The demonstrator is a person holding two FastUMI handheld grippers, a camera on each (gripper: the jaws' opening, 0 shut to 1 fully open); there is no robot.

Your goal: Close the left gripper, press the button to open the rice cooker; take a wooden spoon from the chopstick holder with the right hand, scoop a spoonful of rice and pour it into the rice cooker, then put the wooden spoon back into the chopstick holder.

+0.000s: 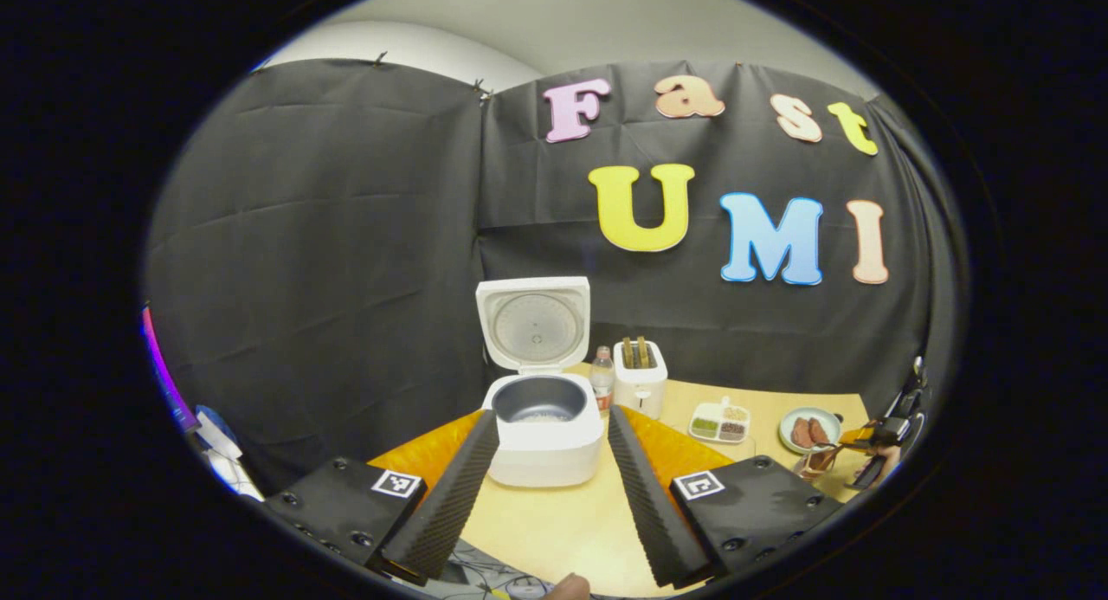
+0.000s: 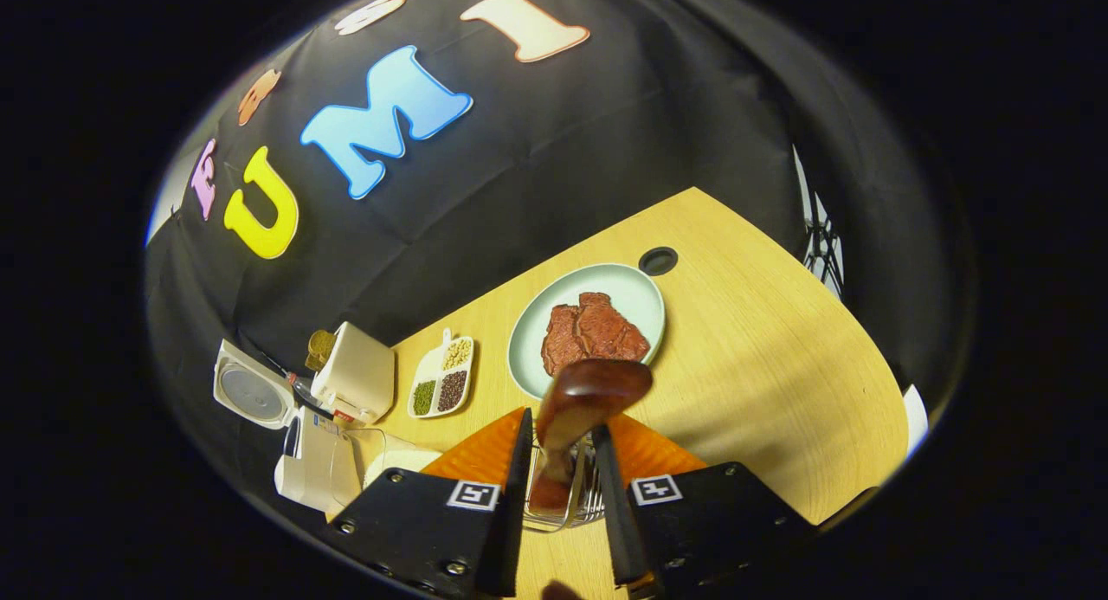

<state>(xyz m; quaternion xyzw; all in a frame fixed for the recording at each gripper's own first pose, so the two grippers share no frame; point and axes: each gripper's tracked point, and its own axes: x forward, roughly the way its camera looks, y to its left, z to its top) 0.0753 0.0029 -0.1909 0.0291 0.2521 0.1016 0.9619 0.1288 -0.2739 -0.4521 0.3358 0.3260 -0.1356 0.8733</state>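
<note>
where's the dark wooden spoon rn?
In the right gripper view, the dark wooden spoon stands between the right gripper fingers, above the wire chopstick holder, just before the pale green plate of meat.

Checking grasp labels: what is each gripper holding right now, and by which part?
The right gripper holds the wooden spoon by its handle, bowl end up, above the chopstick holder. The left gripper is open and holds nothing, facing the open rice cooker.

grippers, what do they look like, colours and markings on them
In the left gripper view the left gripper has two long black fingers with a ribbed surface, orange backing behind them, and black blocky mounts with screws, each bearing a small square black-and-white marker. In the right gripper view the right gripper has the same build: black fingers, orange backing, black screwed mounts with square markers.
</note>
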